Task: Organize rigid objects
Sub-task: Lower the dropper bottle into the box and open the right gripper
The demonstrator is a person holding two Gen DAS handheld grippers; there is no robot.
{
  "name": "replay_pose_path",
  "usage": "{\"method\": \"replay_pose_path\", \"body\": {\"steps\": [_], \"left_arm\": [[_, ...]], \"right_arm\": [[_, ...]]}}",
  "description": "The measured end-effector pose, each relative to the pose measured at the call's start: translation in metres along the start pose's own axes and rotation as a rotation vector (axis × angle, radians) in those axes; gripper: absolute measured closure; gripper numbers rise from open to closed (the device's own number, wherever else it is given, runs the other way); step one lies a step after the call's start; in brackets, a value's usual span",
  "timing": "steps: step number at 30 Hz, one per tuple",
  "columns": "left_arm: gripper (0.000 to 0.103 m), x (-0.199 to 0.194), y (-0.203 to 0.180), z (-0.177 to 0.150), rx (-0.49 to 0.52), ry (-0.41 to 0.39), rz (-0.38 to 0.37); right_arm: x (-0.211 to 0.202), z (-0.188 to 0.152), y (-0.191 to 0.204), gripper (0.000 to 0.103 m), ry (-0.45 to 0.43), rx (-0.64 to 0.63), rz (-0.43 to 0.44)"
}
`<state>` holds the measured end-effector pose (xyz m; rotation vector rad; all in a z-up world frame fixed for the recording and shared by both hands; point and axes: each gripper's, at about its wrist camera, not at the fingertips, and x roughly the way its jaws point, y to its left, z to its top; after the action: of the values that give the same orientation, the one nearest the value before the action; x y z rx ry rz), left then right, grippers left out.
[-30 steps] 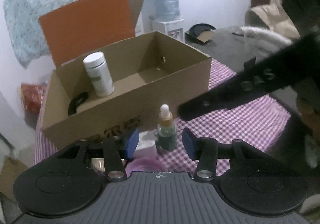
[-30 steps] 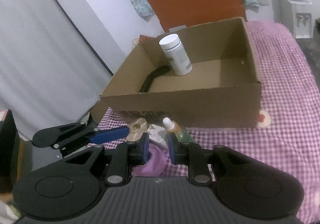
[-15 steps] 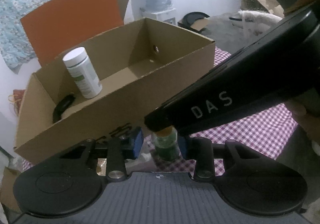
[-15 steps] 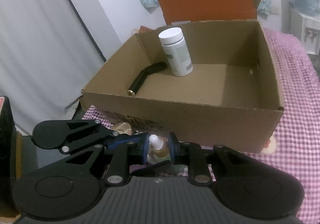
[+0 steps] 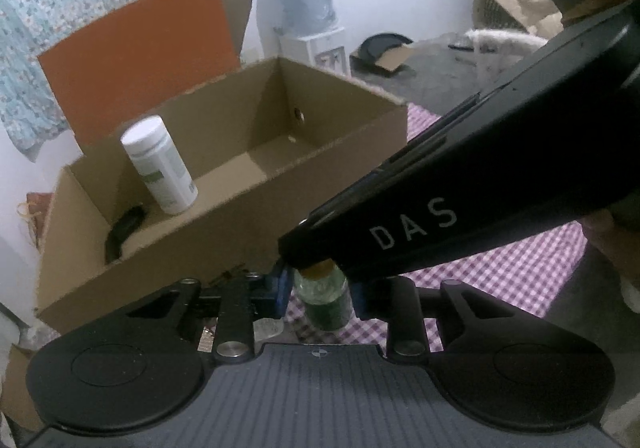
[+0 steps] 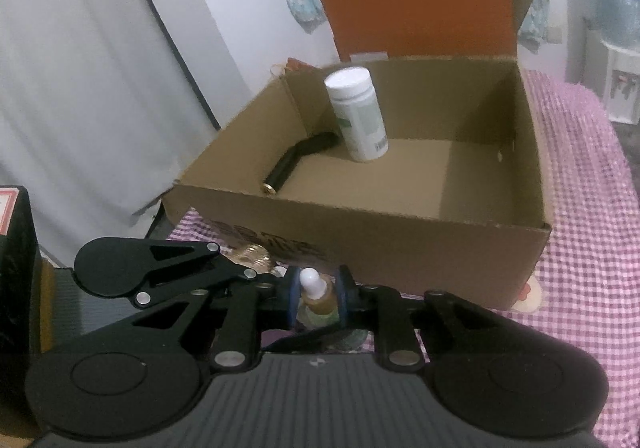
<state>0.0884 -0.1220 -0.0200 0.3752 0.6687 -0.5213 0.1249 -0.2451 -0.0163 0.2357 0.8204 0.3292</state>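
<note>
Left tool (image 5: 320, 294): jaws closing on the green body of the dropper bottle (image 5: 325, 300), pads at its sides.
Right tool (image 6: 318, 296): clenched on the same bottle's amber neck.
Dropper bottle: upright on the checkered surface (image 6: 580, 268), just near of the cardboard box (image 6: 400, 224).
Box: holds a white pill bottle (image 6: 358, 114) and a black tube (image 6: 298, 160), far left.

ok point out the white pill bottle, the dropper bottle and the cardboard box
white pill bottle (image 6: 357, 114), right wrist view, on its labelled side
dropper bottle (image 6: 318, 295), right wrist view, on its amber neck
cardboard box (image 6: 400, 244), right wrist view, on its near outer wall
</note>
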Motion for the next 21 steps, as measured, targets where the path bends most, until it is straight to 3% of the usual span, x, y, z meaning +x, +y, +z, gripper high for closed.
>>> {"method": "replay_pose_path", "body": {"steps": [2, 11, 17, 21], "left_arm": [[0.084, -0.015, 0.002, 0.006, -0.014, -0.013, 0.005], [0.084, -0.07, 0.031, 0.039, -0.074, -0.118, 0.033], [0.084, -0.075, 0.074, 0.063, -0.14, -0.146, 0.034], [0.084, -0.058, 0.1, 0.078, -0.148, -0.142, 0.09]], "right_arm": [[-0.013, 0.004, 0.007, 0.091, -0.016, -0.012, 0.006], [-0.057, 0.041, 0.049, 0.091, -0.13, -0.133, 0.044], [-0.053, 0.086, 0.063, 0.091, -0.155, -0.178, 0.087], [-0.028, 0.126, 0.059, 0.091, -0.139, -0.166, 0.142]]}}
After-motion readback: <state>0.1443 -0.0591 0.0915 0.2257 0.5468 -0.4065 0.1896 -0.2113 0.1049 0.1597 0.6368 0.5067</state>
